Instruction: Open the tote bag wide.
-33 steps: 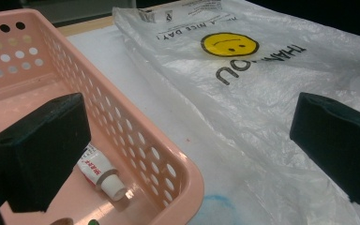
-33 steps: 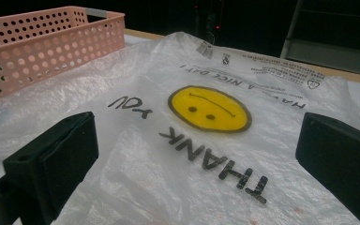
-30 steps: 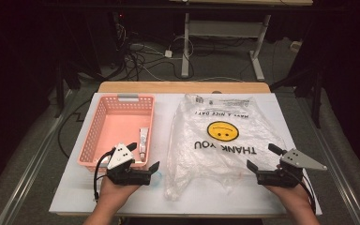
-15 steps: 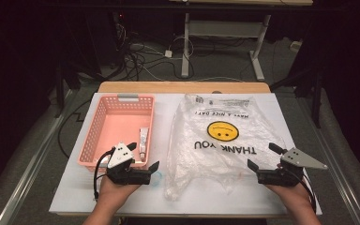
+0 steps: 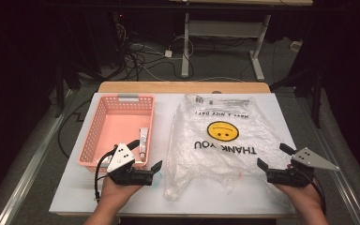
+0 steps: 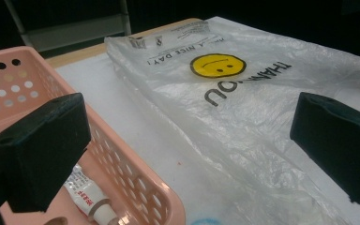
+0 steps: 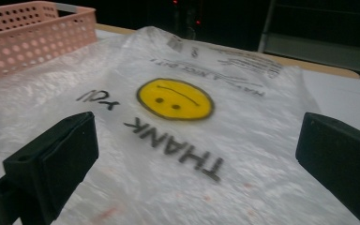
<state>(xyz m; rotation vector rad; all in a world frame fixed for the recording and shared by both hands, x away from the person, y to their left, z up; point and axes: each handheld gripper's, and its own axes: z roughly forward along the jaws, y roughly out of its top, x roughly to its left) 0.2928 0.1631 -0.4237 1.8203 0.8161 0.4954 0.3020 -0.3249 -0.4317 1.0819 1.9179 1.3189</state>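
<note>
The plastic bag (image 5: pixel 220 140) lies flat between both grippers, probably so its edges are easy to reach. The left gripper (image 5: pixel 144 158), jaws wide apart and empty, hovers at the corner of the pink basket (image 5: pixel 104 140). The right gripper (image 5: pixel 273 157), also wide and empty, points at the bag's right edge.

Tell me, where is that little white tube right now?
The tube lies inside the pink basket, near its front right corner in the high view, just ahead of the left tool and left of the plastic bag.
</note>
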